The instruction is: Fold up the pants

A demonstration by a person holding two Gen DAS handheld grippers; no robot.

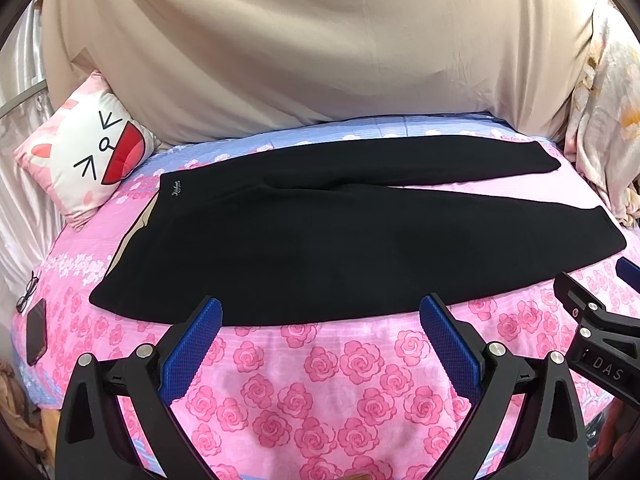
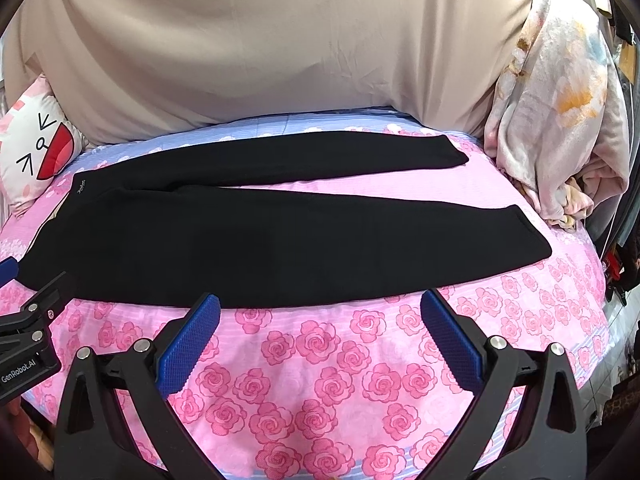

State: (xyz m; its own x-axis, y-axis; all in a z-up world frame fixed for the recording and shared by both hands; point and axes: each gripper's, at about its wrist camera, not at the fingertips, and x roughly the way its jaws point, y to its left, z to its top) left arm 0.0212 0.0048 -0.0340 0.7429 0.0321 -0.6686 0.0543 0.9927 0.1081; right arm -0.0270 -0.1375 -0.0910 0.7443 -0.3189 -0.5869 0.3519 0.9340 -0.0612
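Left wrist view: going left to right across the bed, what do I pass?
Glasses → phone → cat pillow → black pants → right gripper at the right edge.

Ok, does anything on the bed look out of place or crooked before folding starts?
Mostly tidy. The black knit pants lie flat on the pink rose-print bedsheet, legs splayed apart rather than stacked. A beige lining peeks out at the waistband. A dark phone and eyeglasses sit near the bed's left edge.
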